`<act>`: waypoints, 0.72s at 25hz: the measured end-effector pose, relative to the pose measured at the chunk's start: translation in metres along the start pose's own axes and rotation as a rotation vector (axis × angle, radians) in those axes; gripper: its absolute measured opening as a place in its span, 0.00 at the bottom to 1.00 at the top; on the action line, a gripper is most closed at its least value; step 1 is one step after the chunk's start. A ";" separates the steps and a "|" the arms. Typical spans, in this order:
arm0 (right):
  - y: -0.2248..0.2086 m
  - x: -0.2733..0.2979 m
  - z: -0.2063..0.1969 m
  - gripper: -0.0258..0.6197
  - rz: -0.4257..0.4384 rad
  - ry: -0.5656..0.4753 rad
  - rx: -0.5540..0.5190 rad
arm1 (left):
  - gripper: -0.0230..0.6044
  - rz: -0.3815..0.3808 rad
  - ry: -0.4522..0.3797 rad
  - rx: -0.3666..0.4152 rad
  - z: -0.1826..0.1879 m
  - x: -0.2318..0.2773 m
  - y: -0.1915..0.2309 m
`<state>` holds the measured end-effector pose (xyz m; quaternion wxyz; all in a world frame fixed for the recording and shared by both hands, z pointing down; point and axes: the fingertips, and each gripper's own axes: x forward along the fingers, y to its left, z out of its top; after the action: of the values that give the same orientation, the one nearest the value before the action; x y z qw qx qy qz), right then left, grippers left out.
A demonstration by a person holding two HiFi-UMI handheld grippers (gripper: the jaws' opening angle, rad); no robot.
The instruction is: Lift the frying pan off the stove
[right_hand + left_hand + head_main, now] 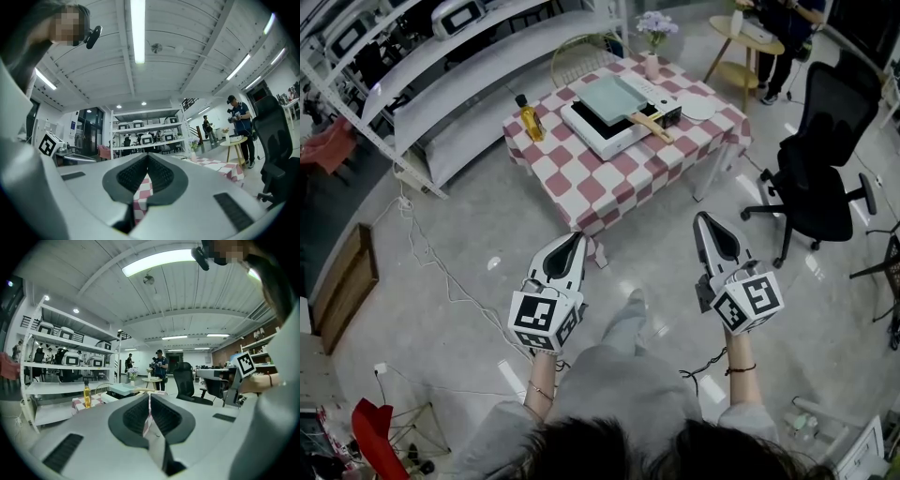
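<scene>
Your table (pixel 581 192) stands ahead of you at 12 o'clock, under a red-and-white checked cloth. A white stove (pixel 602 143) sits at its middle. From the stove, a bottle (pixel 530 118) of yellow oil stands at 9 o'clock near the edge, a flower vase (pixel 652 64) at 1 o'clock, and a white plate (pixel 697 108) at 2 o'clock, just beside the stove.

Bare floor (pixel 661 253) fronts the table (pixel 614 183); office chair (pixel 825 178) stands at its right.

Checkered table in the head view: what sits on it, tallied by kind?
Stove: 1
Frying pan: 1
Oil bottle: 1
Flower vase: 1
White round dish: 1
Total: 5
</scene>
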<state>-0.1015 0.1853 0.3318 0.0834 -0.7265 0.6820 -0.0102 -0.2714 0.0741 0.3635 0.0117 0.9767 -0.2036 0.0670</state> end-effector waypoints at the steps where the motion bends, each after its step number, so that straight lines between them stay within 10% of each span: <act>1: -0.001 0.002 -0.001 0.07 0.001 0.002 -0.001 | 0.09 0.003 0.006 -0.004 -0.002 0.002 0.002; 18: -0.093 0.110 -0.008 0.07 0.018 0.053 -0.018 | 0.09 -0.025 0.003 -0.078 -0.001 0.146 0.047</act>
<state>-0.0032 0.0802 0.3417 0.0585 -0.7205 0.6906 -0.0225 -0.1574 -0.0265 0.3839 0.0509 0.9778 -0.1941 0.0602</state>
